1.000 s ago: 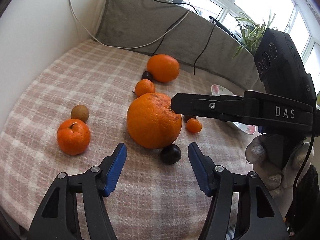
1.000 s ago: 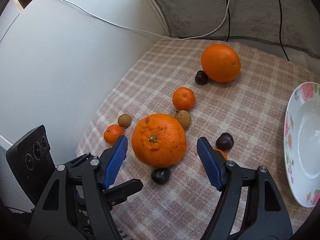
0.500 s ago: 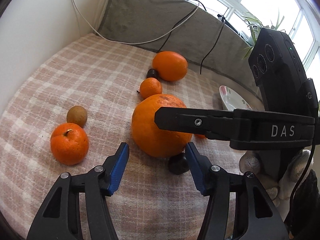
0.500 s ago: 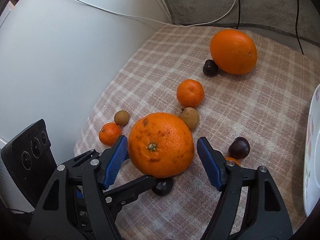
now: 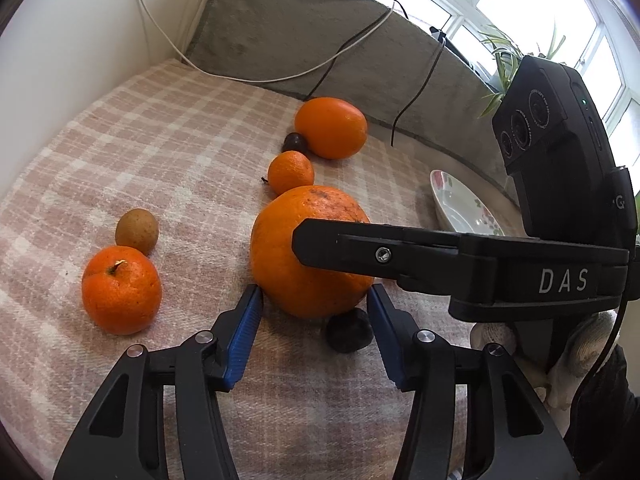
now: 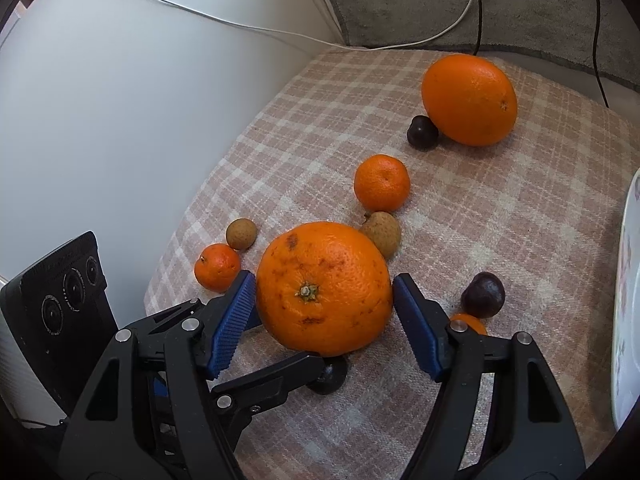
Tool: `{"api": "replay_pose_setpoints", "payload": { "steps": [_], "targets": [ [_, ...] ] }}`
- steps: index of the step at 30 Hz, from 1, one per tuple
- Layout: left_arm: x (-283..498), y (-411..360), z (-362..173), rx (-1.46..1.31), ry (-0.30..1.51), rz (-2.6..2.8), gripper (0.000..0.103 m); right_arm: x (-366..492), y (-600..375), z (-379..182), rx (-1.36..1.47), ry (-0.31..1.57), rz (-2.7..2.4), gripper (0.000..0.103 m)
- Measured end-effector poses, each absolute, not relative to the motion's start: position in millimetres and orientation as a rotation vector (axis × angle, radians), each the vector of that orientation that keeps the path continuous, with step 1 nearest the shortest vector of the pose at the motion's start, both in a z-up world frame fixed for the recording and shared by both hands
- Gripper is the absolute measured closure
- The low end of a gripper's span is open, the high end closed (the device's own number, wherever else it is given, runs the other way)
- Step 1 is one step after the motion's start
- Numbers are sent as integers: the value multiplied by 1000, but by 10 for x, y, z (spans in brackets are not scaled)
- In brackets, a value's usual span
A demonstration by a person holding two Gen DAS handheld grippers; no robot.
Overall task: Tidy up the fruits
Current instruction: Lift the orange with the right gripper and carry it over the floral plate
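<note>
I see the big orange on the blanket, between the pads of my right tool. My left tool brackets it from the other side. A dark fruit sits just before it in the left wrist view. Behind it lie a mandarin, then a second orange touching another dark fruit. The plate is right.

White letters "DAS" stand on the right hand-held gripper — nothing else legible.
</note>
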State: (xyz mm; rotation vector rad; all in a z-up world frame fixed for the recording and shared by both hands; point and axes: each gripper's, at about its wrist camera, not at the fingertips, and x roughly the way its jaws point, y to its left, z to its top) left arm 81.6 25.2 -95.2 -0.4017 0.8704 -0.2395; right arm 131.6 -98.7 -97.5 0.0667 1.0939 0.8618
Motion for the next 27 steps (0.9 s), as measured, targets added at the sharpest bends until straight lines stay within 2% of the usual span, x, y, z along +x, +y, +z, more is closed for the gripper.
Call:
{"api": "replay_pose_setpoints", "payload": {
  "steps": [17,27],
  "targets": [
    [723,60,-732,-345,830,-262,50,1197,-1184,-734,92,1035,834,31],
    [766,-285,-587,-302,806,-345,50,1078,-1628,-553,127,962,759,31]
  ]
}}
